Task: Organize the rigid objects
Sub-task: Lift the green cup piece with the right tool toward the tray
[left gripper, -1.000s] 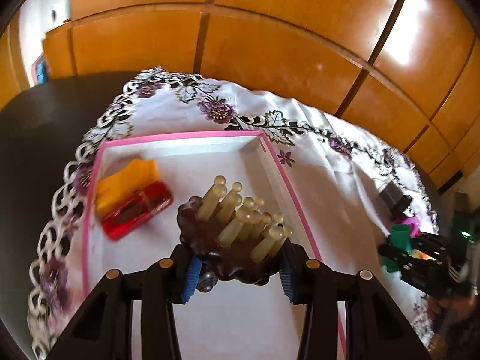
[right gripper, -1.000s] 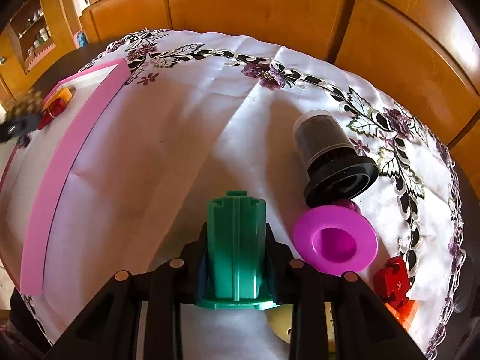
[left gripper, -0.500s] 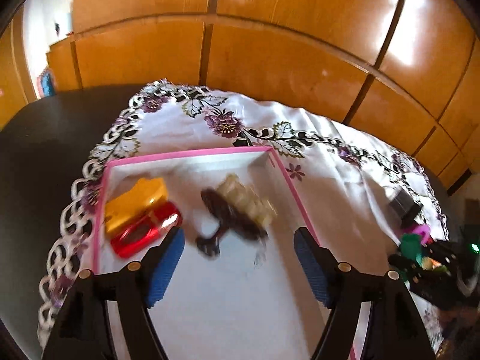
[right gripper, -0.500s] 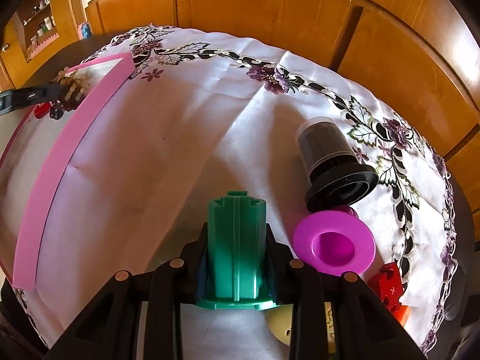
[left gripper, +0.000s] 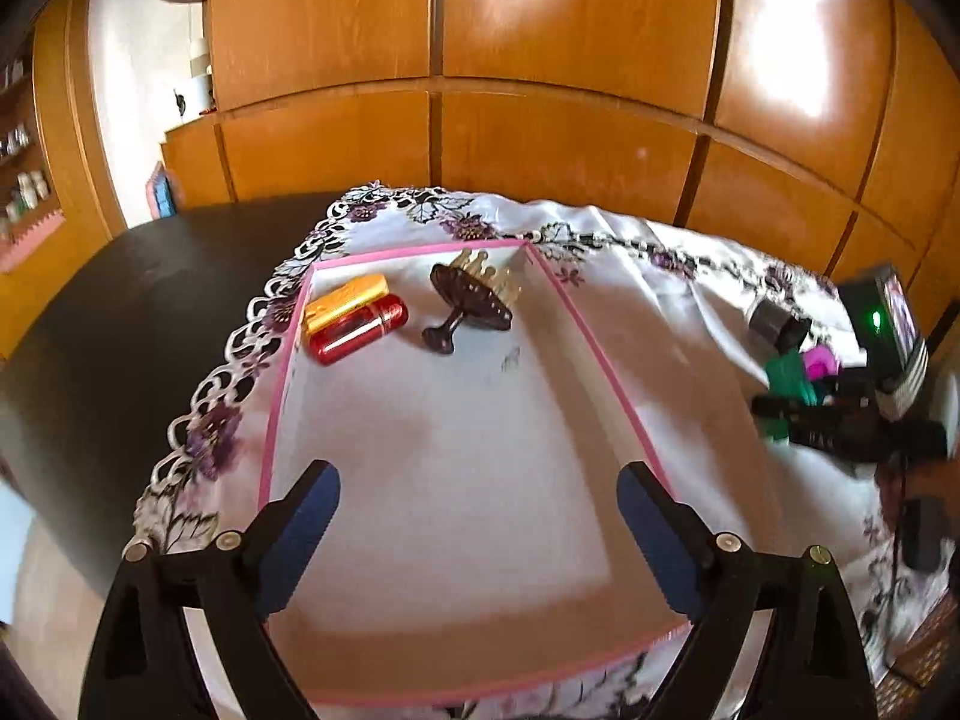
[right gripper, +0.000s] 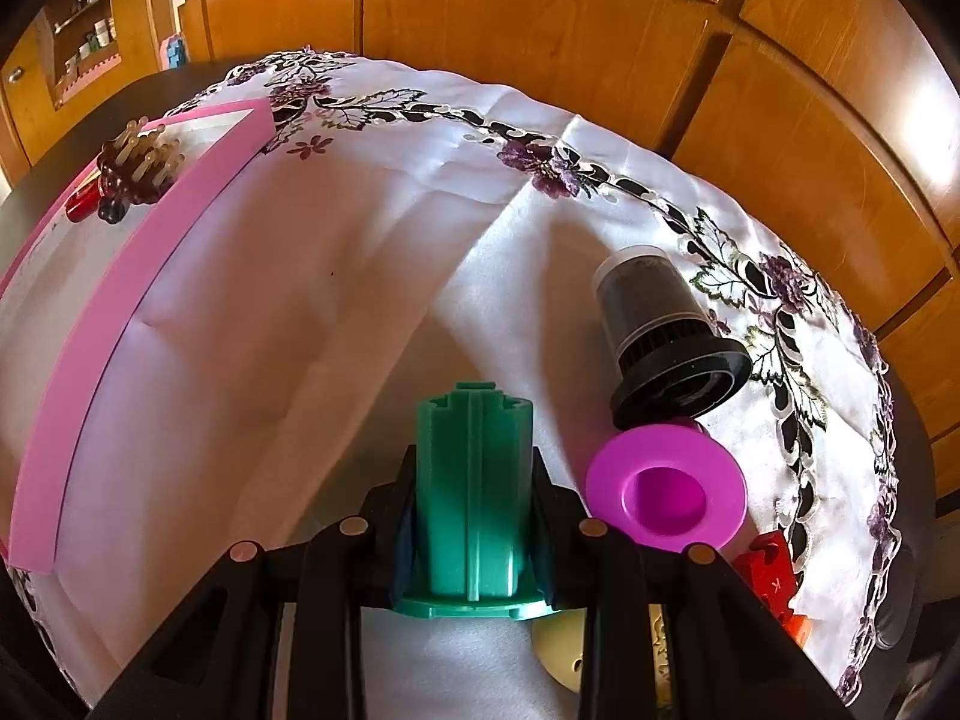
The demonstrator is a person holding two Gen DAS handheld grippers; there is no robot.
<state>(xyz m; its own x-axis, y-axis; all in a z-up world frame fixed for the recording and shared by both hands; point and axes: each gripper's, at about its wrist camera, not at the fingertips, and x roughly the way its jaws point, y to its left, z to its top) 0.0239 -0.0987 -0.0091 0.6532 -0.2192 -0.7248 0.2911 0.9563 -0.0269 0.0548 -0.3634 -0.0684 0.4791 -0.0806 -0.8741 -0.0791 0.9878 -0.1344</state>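
Left hand-held gripper [left gripper: 477,501] wide open, nothing held, above pink tray [left gripper: 591,348]. Brown brush [left gripper: 471,303] lying in tray's far end beside red car [left gripper: 358,328]. Right hand-held gripper [right gripper: 474,531] clamped on green piece [right gripper: 474,495] over white cloth [right gripper: 336,312], well apart from tray.

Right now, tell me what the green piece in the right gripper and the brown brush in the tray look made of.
Green piece: likely moulded plastic, with an even colour, a soft sheen and crisp ribs. Brown brush: its glossy dark body suggests plastic or lacquered wood, and the pale knob-tipped pins look plastic.
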